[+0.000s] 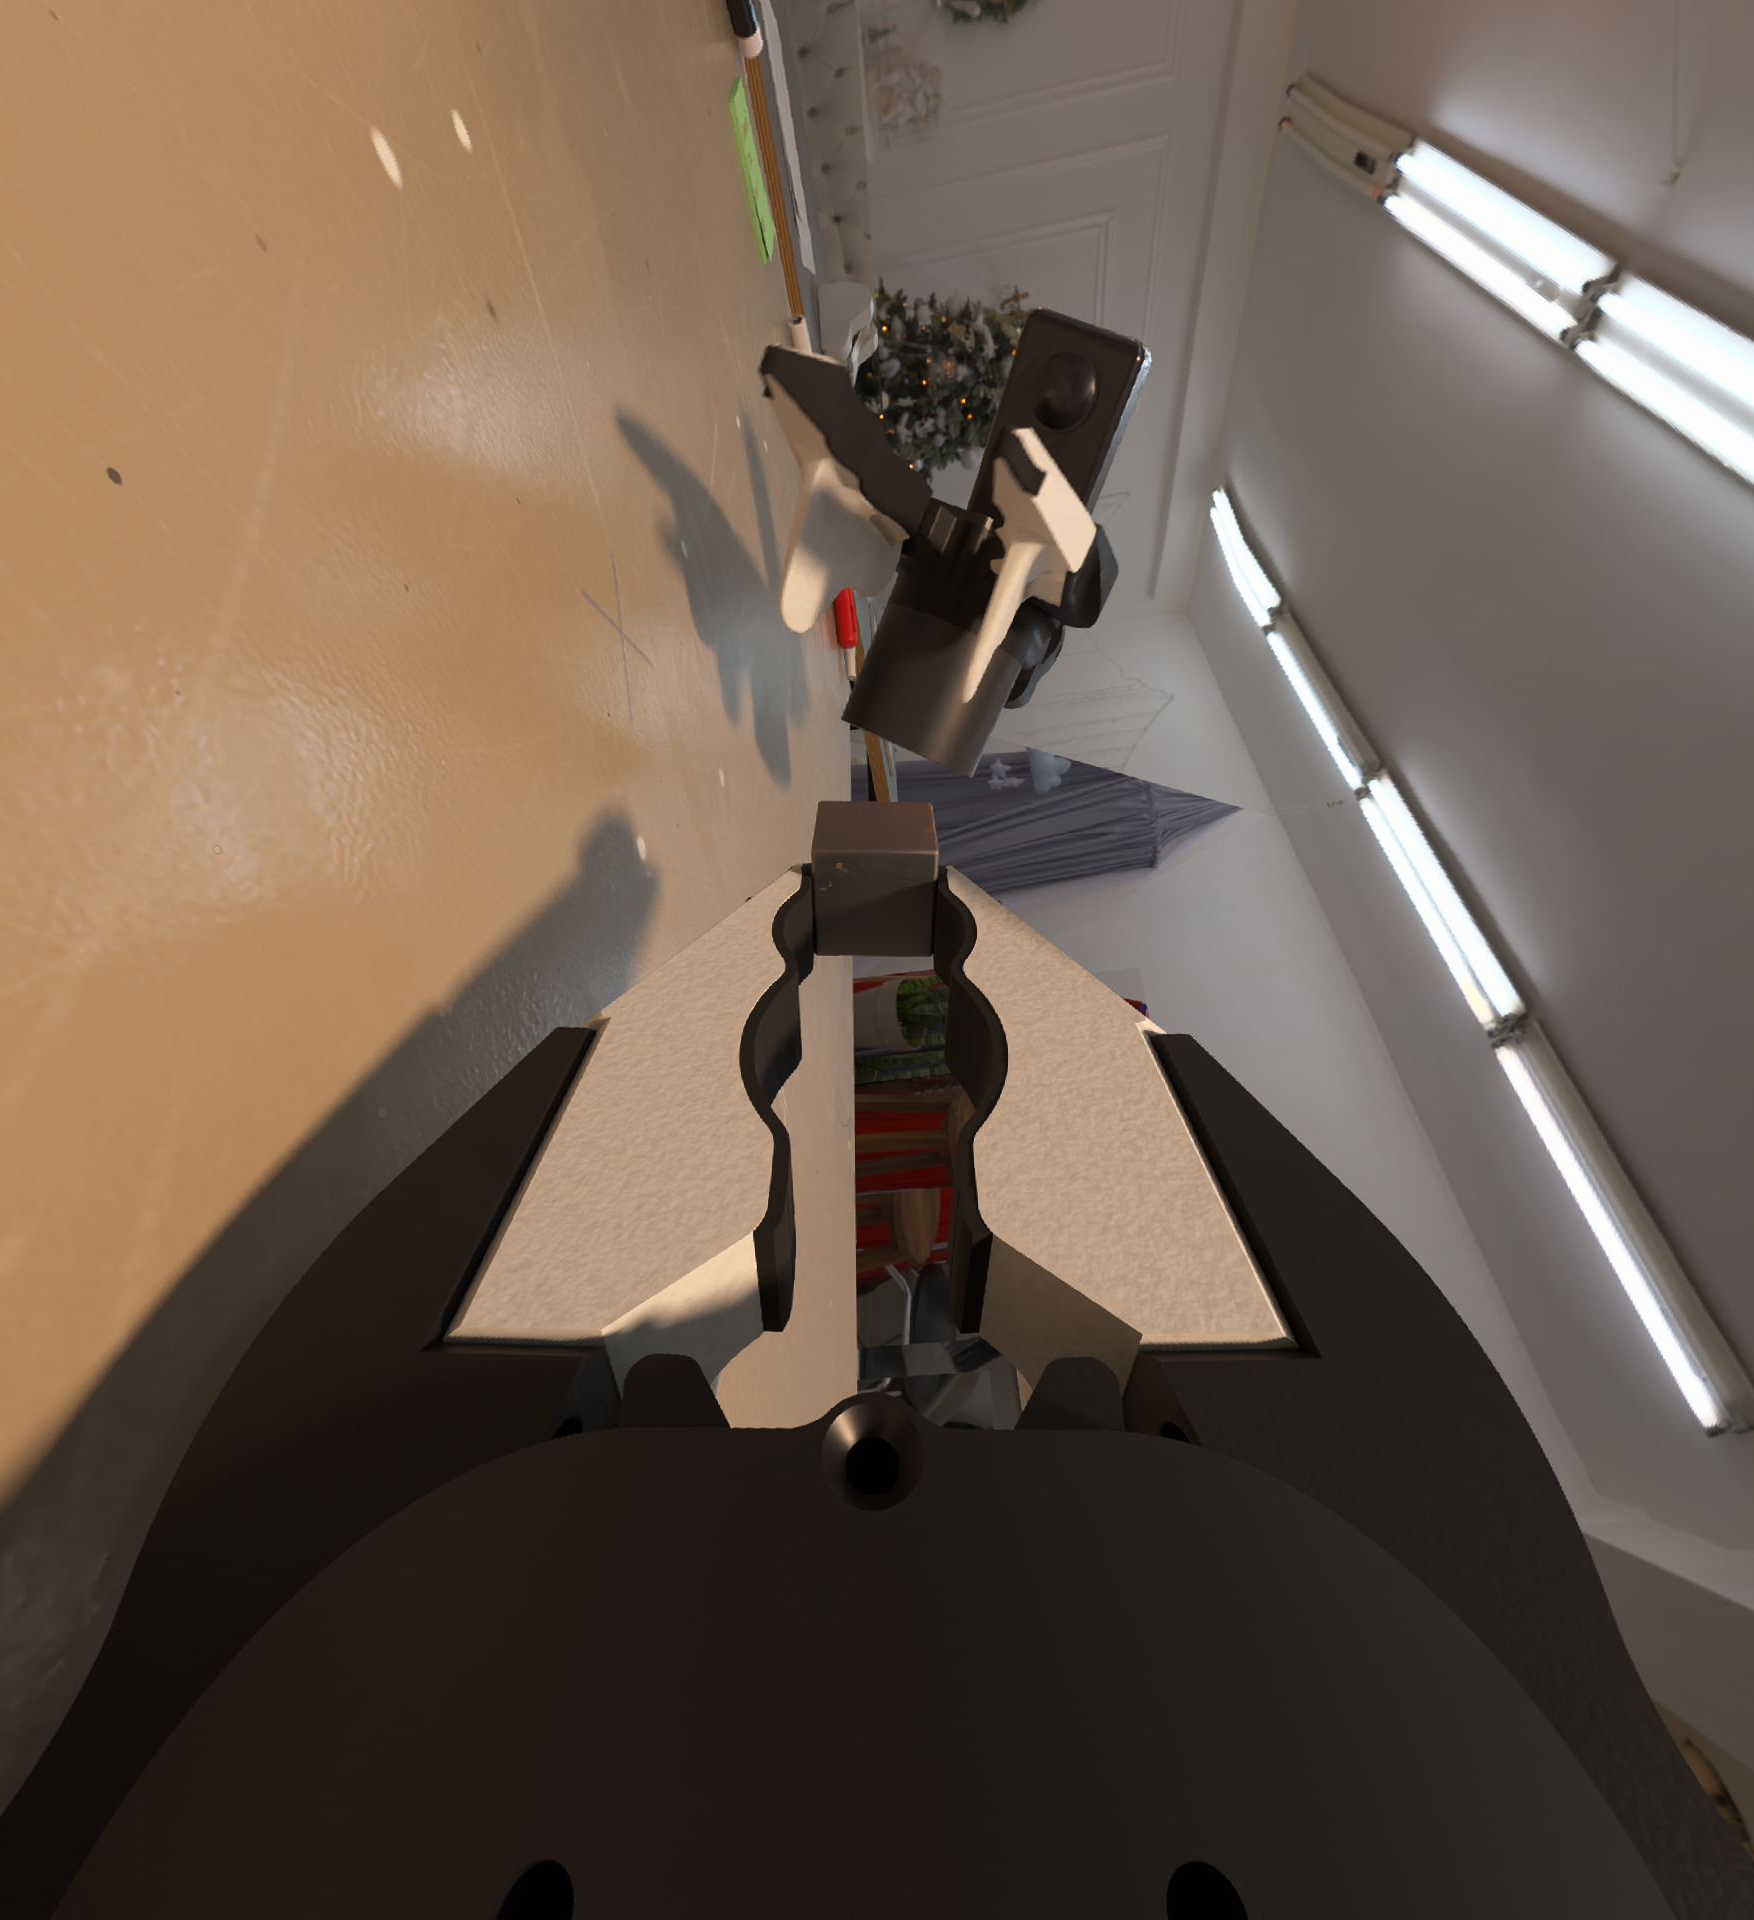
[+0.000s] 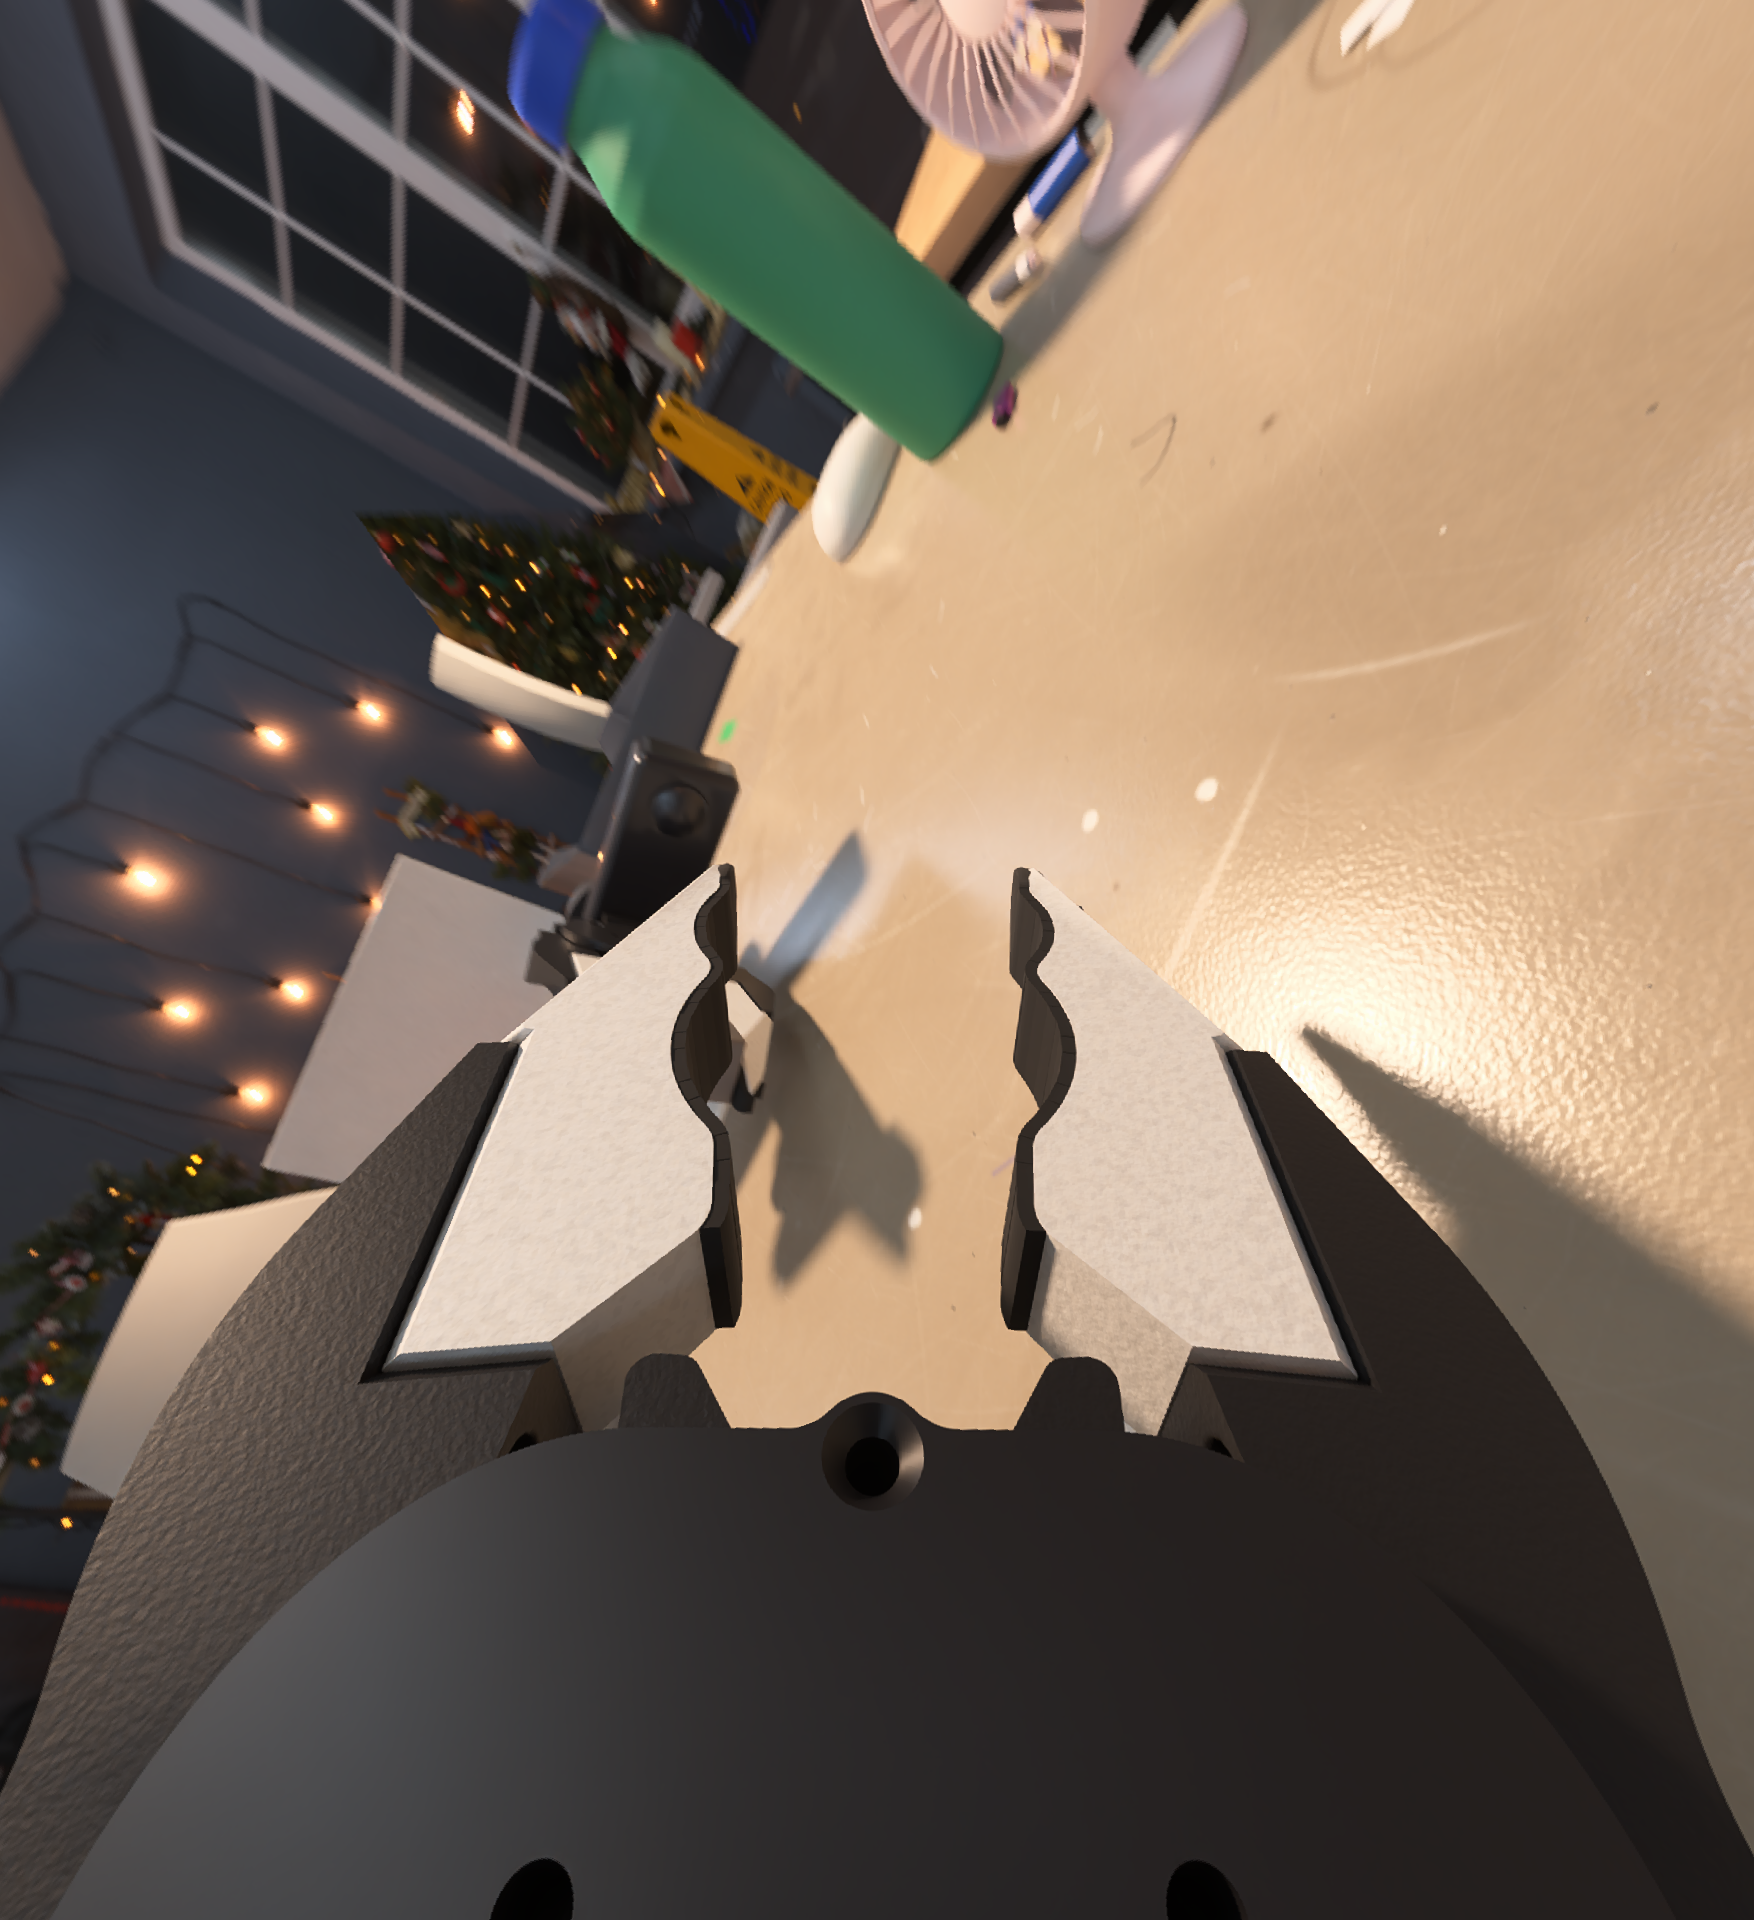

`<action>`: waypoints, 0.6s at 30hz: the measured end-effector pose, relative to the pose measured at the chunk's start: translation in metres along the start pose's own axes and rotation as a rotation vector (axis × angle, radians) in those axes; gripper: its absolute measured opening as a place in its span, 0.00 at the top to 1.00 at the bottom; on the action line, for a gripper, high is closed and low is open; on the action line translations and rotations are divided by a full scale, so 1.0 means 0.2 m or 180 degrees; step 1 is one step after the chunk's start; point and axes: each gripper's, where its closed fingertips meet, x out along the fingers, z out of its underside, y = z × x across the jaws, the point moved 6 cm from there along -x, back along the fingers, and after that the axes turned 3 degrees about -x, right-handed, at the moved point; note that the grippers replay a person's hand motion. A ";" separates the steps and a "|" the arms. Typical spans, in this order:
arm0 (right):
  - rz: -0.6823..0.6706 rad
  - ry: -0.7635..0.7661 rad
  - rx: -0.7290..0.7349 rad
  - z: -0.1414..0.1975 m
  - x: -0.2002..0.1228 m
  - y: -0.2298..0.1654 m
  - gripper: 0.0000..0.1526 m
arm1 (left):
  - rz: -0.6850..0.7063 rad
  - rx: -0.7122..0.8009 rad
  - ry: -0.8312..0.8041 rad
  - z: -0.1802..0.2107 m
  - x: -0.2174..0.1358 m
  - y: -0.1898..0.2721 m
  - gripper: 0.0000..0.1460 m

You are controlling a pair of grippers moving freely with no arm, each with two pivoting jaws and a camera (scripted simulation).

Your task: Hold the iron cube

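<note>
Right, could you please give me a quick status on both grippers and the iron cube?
Left gripper shut on iron cube, held at the tips, off the table. Right gripper open, empty. Nothing in the way.

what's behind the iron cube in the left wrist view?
Beyond the iron cube, pinched at the left gripper tips: the open right gripper, and grey drapery. What lies directly behind the cube is covered.

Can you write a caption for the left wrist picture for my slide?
Left gripper pinches a small dark iron cube at its fingertips, beside the tan table.
</note>
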 end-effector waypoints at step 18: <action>-0.0373 -0.0085 0.0177 0.04 0.08 -0.04 0.68 | 0.0038 -0.0031 0.0114 -0.02 -0.04 0.02 0.85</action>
